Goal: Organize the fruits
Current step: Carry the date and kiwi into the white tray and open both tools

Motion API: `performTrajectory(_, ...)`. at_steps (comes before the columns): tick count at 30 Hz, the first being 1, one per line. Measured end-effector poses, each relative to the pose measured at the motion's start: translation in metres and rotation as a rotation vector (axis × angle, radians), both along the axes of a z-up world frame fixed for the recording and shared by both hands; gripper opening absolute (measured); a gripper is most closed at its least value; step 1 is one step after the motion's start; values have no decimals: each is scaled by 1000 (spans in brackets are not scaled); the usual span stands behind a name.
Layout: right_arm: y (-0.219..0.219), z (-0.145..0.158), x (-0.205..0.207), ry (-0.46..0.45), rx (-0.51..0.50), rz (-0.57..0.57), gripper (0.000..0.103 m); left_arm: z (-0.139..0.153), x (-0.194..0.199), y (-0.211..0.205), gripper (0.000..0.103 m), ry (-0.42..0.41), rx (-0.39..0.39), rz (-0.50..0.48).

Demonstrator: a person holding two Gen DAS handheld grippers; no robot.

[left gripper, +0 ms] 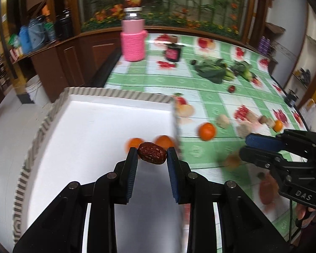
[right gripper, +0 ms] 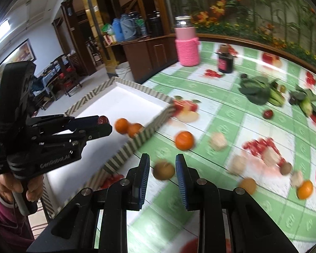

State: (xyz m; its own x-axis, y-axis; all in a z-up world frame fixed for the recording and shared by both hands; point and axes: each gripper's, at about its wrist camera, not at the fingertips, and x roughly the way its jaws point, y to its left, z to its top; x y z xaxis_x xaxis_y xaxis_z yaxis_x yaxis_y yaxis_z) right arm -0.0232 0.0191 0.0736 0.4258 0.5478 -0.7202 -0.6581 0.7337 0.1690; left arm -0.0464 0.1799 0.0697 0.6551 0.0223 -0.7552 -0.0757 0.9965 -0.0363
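Left gripper [left gripper: 151,152]: jaws clamped on red date [left gripper: 152,153], long axis crosswise between pads, hanging over near right corner of white tray [left gripper: 120,97].

Right gripper [right gripper: 162,164]: jaws clamped on brown kiwi [right gripper: 164,170], over bench [right gripper: 231,113], tray to left.

Left nearer tray.

Writing: "DAS", "GenRobot.AI".

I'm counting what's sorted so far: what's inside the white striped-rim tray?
Two oranges lie in the tray, near its right wall. The left gripper, holding a red date, partly covers them; the floor beneath it can't be seen.
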Motion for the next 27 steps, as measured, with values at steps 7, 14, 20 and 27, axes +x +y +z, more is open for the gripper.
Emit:
performTrajectory(7, 43, -4, 4, -4, -18, 71, 23, -14, 5, 40, 26, 40, -24, 90)
performTrajectory(14, 28, -16, 1, 35, -67, 107, 36, -24, 4, 46, 26, 50, -47, 94)
performTrajectory(20, 26, -43, 3, 72, -109, 102, 41, -21, 6, 41, 26, 44, -51, 79)
performTrajectory(27, 40, -62, -2, 46, -184, 138, 26, -19, 3, 44, 26, 42, -45, 86)
